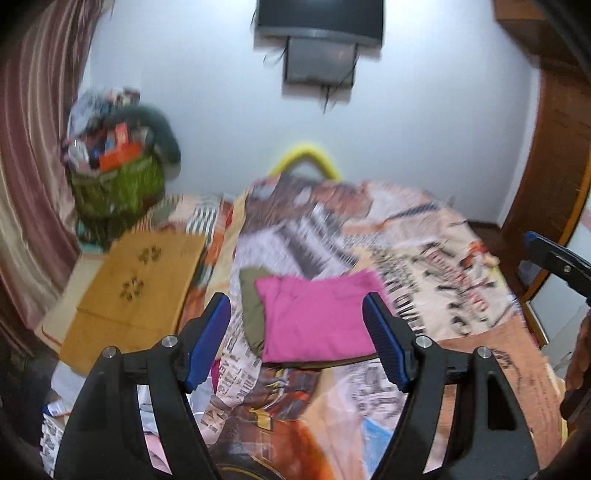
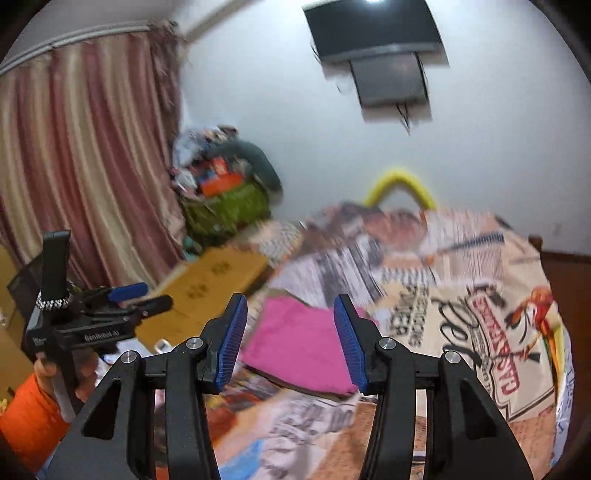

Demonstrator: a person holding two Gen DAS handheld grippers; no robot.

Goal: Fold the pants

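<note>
Folded pink pants (image 1: 314, 321) lie flat on the bed's printed sheet (image 1: 424, 266), on top of an olive garment (image 1: 251, 306) that peeks out on their left side. My left gripper (image 1: 295, 301) hangs in the air above and before them, open, with nothing between its blue pads. My right gripper (image 2: 291, 301) is also open and empty, raised above the same pink pants (image 2: 295, 343). The right wrist view shows the left gripper (image 2: 147, 297) at the left, held by a hand with an orange sleeve (image 2: 29, 406). Both views are motion-blurred.
A flat cardboard box (image 1: 140, 280) lies left of the bed, with a green basket of clutter (image 1: 118, 184) behind it and a striped curtain (image 1: 33, 147) beyond. A TV (image 1: 317, 22) hangs on the white wall. A wooden wardrobe (image 1: 554, 166) stands at the right.
</note>
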